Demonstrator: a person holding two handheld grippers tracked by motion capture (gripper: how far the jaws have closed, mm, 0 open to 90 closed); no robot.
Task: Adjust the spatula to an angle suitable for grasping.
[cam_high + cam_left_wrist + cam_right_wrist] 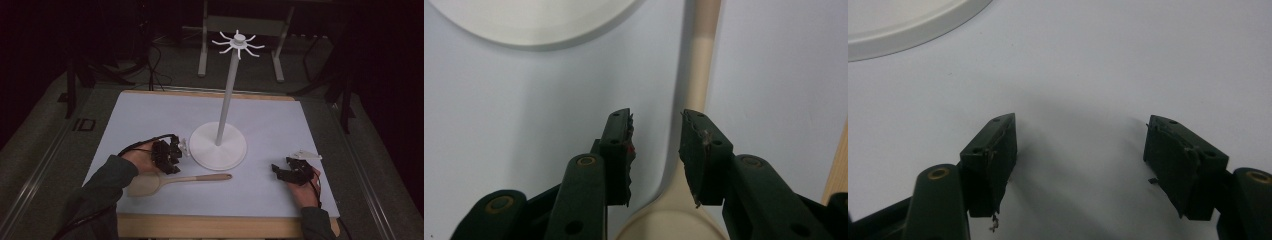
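Note:
A pale wooden spoon [200,178] lies on the white mat [150,115] near the front, bowl to the left and handle pointing right. My left gripper [171,162] hovers over the spoon's neck, just beside the bowl. In the left gripper view the left gripper [656,145] is open, with the spoon [698,75] running up from between the jaws. My right gripper [282,168] rests low at the front right, pointing left. In the right gripper view the right gripper [1080,150] is wide open over bare mat, holding nothing.
A white stand with a round base [218,146] and a tall pole [228,90] topped by radiating hooks [238,43] rises mid-table, just behind the spoon. Its base edge also appears in the gripper views [534,25] [898,30]. The wooden table edge [210,225] runs along the front.

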